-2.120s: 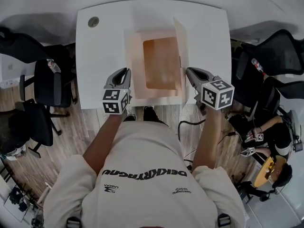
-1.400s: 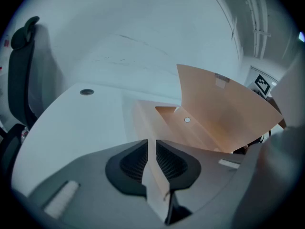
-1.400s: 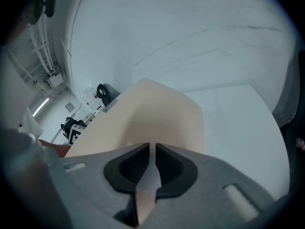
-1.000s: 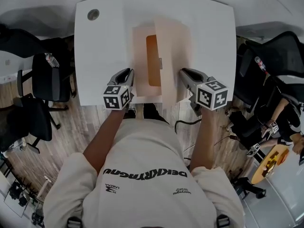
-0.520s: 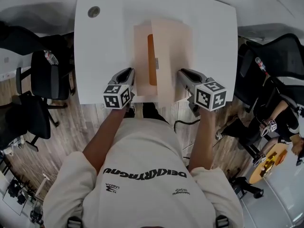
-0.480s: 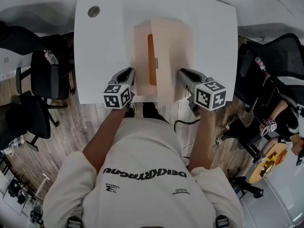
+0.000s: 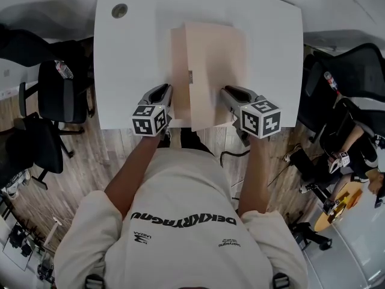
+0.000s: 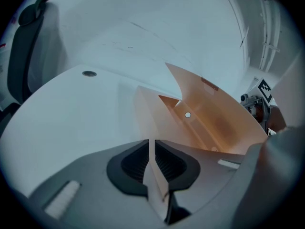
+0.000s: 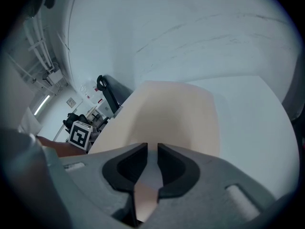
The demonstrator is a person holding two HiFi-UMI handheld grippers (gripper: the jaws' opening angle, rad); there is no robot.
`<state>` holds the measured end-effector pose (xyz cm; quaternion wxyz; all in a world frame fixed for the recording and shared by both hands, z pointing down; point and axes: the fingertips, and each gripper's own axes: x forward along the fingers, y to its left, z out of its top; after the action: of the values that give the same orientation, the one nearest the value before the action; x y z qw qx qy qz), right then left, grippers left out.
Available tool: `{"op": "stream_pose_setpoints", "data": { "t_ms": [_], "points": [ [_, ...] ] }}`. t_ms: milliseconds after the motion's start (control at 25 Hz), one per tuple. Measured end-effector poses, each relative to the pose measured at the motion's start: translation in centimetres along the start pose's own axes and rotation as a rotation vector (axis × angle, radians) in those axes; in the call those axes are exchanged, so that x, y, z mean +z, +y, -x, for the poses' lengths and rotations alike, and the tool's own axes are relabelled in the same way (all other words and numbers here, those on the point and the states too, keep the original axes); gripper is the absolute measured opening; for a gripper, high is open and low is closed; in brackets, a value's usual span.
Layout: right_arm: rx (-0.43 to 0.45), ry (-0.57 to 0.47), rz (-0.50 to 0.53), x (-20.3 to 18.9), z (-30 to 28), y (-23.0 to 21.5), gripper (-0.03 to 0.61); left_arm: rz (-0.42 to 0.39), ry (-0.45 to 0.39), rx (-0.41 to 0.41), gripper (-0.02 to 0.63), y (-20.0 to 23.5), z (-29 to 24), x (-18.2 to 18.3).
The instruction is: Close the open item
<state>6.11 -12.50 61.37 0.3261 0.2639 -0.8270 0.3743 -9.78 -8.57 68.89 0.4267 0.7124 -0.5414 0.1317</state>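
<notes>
A flat pale cardboard box lies mid-table, its lid lowered over almost all of it. In the head view my left gripper is at the box's near left corner and my right gripper at the lid's near right edge. In the left gripper view, the left gripper is shut on the box's thin front flap; the orange inside still shows under the tilted lid. In the right gripper view, the right gripper is shut on the lid.
The white table has a round cable hole at its far left corner. Black office chairs stand at the left and right. A person sits at the lower right. My left gripper's marker cube shows in the right gripper view.
The lid, upright on the right 2 s ago, has swung down leftward over the box, hiding the orange inside from above. My right gripper moved left with it; the left one stayed.
</notes>
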Motion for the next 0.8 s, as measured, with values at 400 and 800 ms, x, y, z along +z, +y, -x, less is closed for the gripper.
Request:
{"op": "stream_pose_setpoints", "data": {
  "t_ms": [400, 800],
  "points": [
    [-0.009, 0.057, 0.041, -1.0, -1.7, 0.8, 0.066, 0.006, 0.002, -0.004, 0.038, 0.1, -0.2, -0.2],
    [0.02, 0.095, 0.05, -1.5, -3.3, 1.4, 0.077, 0.016, -0.002, -0.003, 0.025, 0.3, -0.4, -0.2]
  ]
}}
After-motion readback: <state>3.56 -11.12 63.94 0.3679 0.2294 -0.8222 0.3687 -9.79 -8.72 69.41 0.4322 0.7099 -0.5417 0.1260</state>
